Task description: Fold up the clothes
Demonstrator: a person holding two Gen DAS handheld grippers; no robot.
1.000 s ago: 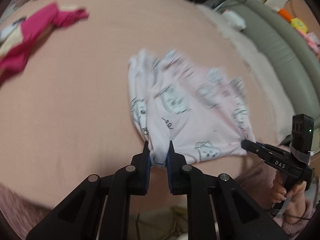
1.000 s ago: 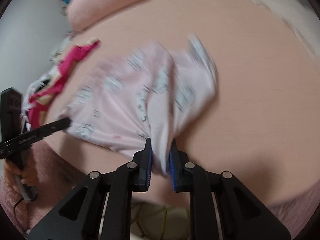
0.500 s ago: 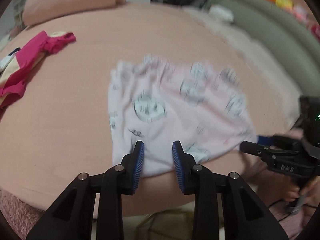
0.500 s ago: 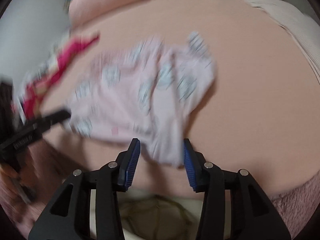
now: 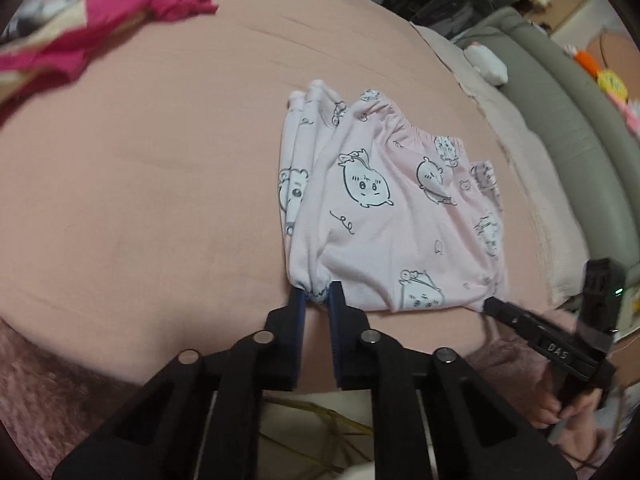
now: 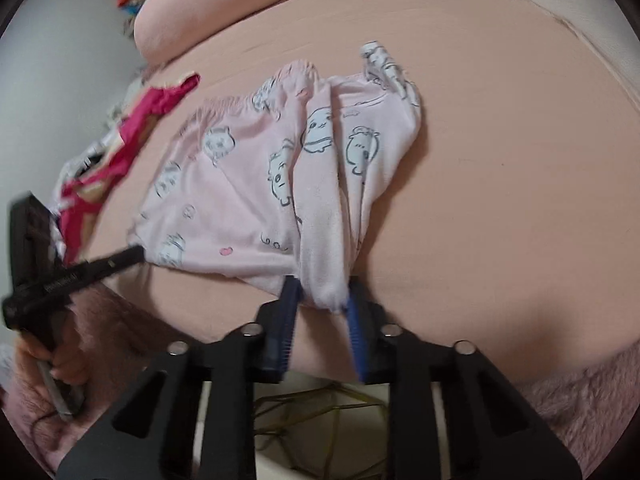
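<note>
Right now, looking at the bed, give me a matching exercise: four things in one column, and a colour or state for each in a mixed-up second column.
Column one:
1. pink printed garment
2. magenta garment
3. left gripper
4. pillow

Column two:
A. bright magenta, crumpled at the far side of the bed
B. pinching the near corner of the pale pink cloth
C. plain peach, at the head of the bed
D. pale pink with cartoon faces, folded on the sheet

Pairs: 1-D, 2-A, 3-B, 4-C
</note>
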